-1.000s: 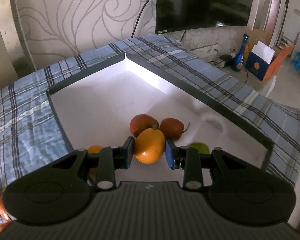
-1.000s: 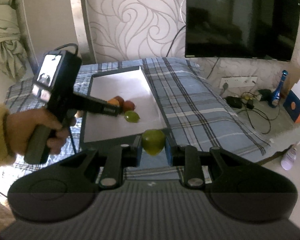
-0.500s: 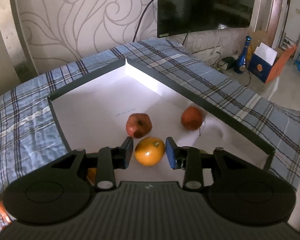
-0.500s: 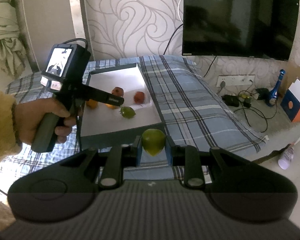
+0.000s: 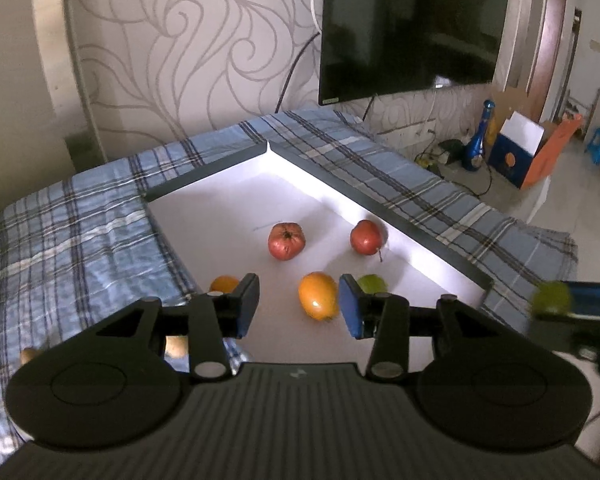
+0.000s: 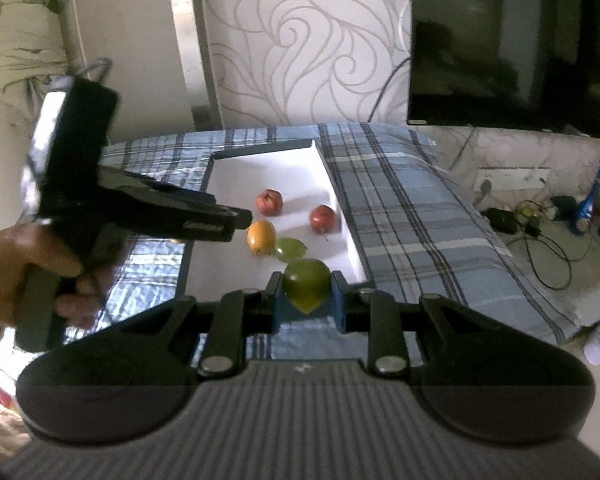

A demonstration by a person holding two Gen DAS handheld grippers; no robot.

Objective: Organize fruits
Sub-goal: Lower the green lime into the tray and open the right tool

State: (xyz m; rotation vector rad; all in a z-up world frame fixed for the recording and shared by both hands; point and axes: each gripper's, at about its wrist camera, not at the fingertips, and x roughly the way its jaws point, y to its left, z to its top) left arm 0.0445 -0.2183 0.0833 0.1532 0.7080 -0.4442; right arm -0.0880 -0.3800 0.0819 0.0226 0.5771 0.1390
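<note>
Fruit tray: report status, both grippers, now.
Left gripper open, jaws just widened, orange fruit released on tray. Right gripper shut on green fruit, near tray's front edge. Second green fruit lies just ahead.

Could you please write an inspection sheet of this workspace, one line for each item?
Surface: plaid cloth; white tray lies on it.
Job's things: in tray, two red fruits, orange mango, green fruit, small orange fruit near its left edge.
Clutter: nothing seen.
Grippers: left hand-held gripper open, jaws just opening, mango released; right hand-held gripper shut on green mango.
Cables: on floor.
Surroundings: television, blue bottle, box.
</note>
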